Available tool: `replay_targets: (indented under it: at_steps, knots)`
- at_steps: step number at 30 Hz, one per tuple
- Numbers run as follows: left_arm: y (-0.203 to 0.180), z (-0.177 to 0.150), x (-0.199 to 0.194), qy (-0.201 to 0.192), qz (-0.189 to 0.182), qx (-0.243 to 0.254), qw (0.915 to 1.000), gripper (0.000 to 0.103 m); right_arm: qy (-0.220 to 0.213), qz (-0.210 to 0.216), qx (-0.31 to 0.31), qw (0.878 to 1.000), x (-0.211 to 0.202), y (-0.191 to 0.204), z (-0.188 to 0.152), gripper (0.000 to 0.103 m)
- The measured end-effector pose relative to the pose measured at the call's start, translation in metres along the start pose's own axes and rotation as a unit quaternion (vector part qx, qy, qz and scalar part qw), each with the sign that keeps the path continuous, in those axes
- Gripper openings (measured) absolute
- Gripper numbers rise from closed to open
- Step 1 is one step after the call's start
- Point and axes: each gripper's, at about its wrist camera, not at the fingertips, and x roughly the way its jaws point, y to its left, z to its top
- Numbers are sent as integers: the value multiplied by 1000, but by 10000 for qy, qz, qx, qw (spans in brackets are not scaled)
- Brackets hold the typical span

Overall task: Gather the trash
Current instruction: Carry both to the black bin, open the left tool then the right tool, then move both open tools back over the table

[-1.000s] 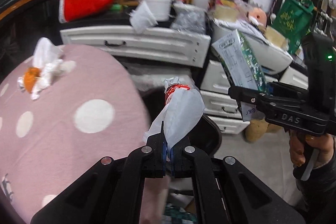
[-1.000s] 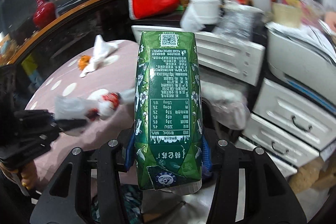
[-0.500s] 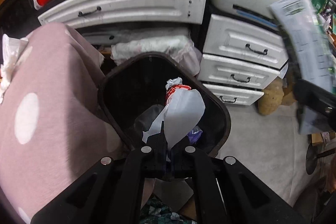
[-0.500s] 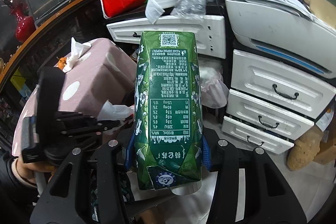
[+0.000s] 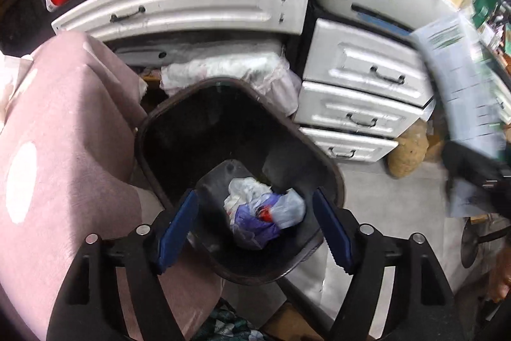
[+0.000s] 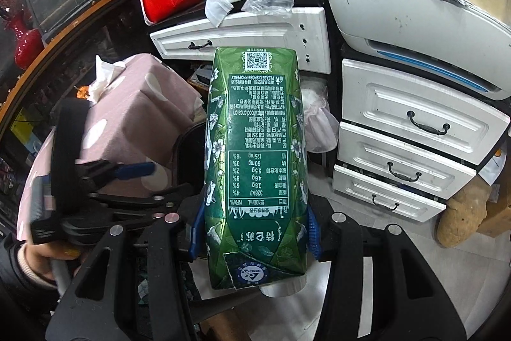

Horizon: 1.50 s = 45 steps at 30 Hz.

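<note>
Trash is gathered at a dark bin [image 5: 242,130] beside a pink, dotted bench [image 5: 64,149].

The left tongs [image 5: 254,229] are held wide open above crumpled wrappers [image 5: 262,213] lying in the bin. A glossy green carton [image 6: 255,165] is clamped in the right tongs [image 6: 252,232]. White drawers [image 6: 408,143] are seen behind; the carton's far side is hidden.

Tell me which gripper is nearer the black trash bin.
Left. The left gripper hangs open directly over the black trash bin, above the trash inside. The right gripper, clamping the green carton, sits off to its side.
</note>
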Motion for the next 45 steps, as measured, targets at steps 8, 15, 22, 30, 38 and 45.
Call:
replay_targets:
  at_steps: [8, 15, 22, 30, 38, 45]
  knots:
    - [-10, -4, -70, -1030, 4, 112, 9946, 86, 479, 81, -127, 9987, 46, 13, 2, 49]
    - [3, -12, -103, -1404, 173, -24, 9899, 90, 912, 154, -462, 9946, 95, 38, 2, 49]
    - [22, -18, -115, -1557, 349, -258, 9869, 91, 1310, 115, -732, 9886, 138, 57, 0, 49]
    - [33, -24, -123, -1651, 498, -327, 9845, 91, 1727, -61, -932, 9805, 179, 66, -10, 49]
    - [44, -30, -128, -1687, 534, -454, 9832, 93, 1928, -107, -981, 9763, 198, 70, -18, 55]
    - [54, -35, -134, -1731, 608, -553, 9815, 95, 1638, -187, -1083, 9804, 176, 75, -10, 69]
